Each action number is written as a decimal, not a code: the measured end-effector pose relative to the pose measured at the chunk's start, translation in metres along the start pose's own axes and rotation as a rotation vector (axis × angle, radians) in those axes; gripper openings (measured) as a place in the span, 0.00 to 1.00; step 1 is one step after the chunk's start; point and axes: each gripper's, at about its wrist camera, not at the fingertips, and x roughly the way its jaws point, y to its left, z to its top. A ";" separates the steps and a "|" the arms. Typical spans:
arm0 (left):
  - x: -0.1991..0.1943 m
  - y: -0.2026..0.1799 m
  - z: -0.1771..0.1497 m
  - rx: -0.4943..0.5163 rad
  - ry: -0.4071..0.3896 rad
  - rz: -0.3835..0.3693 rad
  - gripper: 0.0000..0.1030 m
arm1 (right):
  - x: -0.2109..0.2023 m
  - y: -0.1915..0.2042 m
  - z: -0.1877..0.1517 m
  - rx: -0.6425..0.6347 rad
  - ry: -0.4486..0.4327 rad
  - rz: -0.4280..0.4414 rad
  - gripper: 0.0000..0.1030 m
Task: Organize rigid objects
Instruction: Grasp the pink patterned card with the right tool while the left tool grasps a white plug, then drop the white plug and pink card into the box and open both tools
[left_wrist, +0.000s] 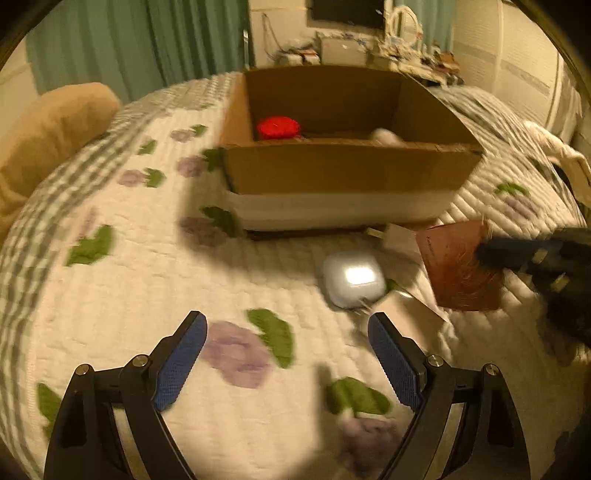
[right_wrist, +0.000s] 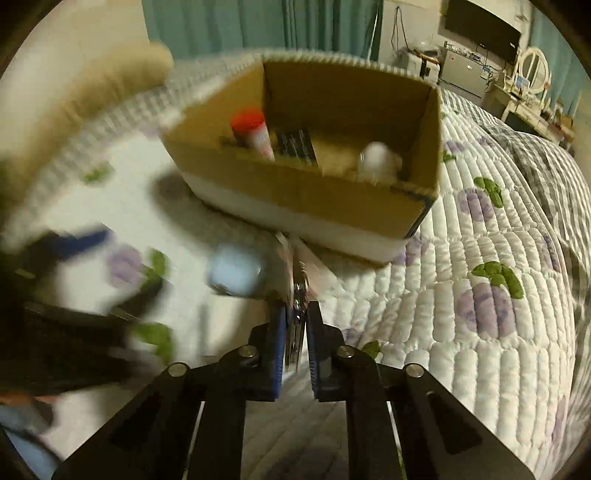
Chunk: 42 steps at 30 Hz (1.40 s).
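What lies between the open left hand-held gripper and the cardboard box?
In the left wrist view, a silver-blue earbud case on the quilt lies between the left hand-held gripper and the cardboard box.

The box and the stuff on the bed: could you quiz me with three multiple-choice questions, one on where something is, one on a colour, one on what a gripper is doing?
1. Where is the red-capped tube?
A. in the box
B. on the quilt
C. on the pillow

2. What colour is the small case on the quilt?
A. red
B. pale blue
C. black

3. How does the right gripper stand?
A. wide open
B. out of view
C. shut on a flat brown card

Answers:
1 A, it stands against the box's inner wall.
2 B, it looks pale blue in both views.
3 C, its pads clamp the card's edge.
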 end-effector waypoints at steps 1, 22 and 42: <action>0.004 -0.008 -0.001 0.013 0.025 -0.025 0.88 | -0.010 -0.005 -0.002 0.016 -0.025 0.014 0.10; 0.036 -0.065 0.005 0.064 0.107 -0.145 0.64 | -0.019 -0.031 -0.011 0.131 -0.076 0.036 0.09; -0.084 -0.020 0.085 0.015 -0.249 -0.141 0.53 | -0.089 -0.013 0.058 0.035 -0.257 -0.018 0.09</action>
